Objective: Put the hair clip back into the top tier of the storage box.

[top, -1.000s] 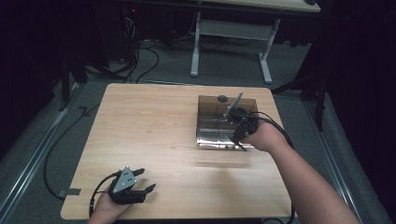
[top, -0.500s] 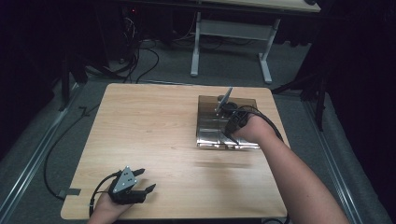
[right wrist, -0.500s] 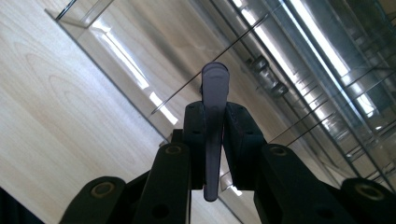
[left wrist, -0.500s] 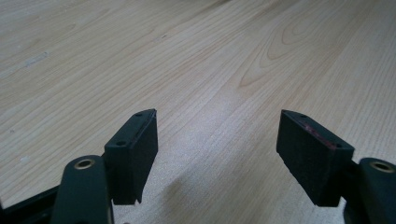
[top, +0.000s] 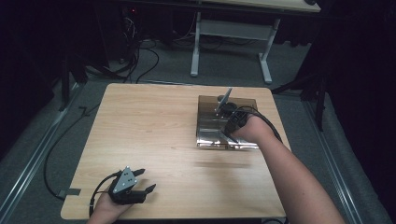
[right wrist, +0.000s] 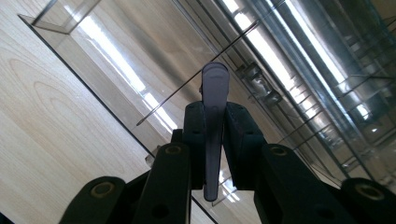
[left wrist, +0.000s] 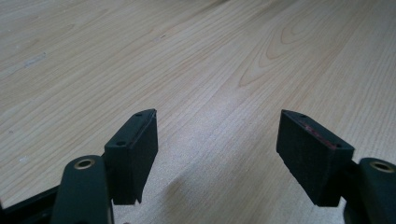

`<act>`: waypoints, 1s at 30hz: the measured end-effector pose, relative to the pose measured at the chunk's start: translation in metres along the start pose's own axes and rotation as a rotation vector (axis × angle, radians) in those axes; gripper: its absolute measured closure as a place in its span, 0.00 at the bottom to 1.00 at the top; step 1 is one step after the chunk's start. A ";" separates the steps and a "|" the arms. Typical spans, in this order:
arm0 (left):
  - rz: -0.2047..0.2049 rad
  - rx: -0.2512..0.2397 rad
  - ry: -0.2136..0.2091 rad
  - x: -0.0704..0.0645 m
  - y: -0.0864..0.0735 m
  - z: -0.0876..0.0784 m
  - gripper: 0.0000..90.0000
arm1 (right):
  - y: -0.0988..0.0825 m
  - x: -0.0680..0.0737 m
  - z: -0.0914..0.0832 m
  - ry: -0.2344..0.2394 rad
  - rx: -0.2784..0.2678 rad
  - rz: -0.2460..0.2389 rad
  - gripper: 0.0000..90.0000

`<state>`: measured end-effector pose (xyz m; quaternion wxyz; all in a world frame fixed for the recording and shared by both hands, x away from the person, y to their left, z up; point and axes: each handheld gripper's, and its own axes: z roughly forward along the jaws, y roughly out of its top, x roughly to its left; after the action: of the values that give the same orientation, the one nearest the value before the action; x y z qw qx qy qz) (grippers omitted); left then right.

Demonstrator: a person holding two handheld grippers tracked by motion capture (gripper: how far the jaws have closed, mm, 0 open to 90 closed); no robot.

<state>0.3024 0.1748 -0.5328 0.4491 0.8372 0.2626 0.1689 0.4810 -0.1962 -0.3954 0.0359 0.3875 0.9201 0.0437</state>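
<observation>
My right gripper [top: 232,122] hangs over a clear plastic tray [top: 247,105] at the right of the wooden table [top: 154,130]. It is shut on a slim grey utensil handle [top: 224,100], which sticks up and away from the hand. In the right gripper view the grey handle [right wrist: 215,81] is clamped between the two pads of the right gripper [right wrist: 214,109], with the shiny clear tray [right wrist: 116,56] beneath; the handle's far end is hidden. My left gripper [top: 145,180] rests near the table's front left corner. The left gripper [left wrist: 217,135] is open, with bare wood between its jaws.
A small dark round thing [top: 219,98] lies at the tray's far edge. Behind the table stand a white desk frame [top: 196,46] and loose cables on the floor [top: 144,60]. The table's right edge runs close to the tray.
My right hand has shifted a little to the left and lower over the tray, keeping the grey handle in its jaws. The left gripper has stayed still.
</observation>
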 end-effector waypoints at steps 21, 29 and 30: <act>-0.002 -0.001 -0.001 0.000 0.000 0.000 0.33 | -0.004 -0.001 0.023 0.006 0.032 0.025 0.87; -0.001 0.000 -0.001 0.000 0.000 0.000 0.33 | -0.006 -0.001 0.017 0.012 0.009 0.045 0.81; -0.001 0.000 -0.001 0.000 0.000 0.000 0.33 | -0.007 -0.001 0.013 0.016 -0.002 0.054 0.81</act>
<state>0.3025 0.1745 -0.5329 0.4493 0.8371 0.2629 0.1684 0.4779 -0.2013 -0.4088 0.0278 0.4119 0.9095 0.0486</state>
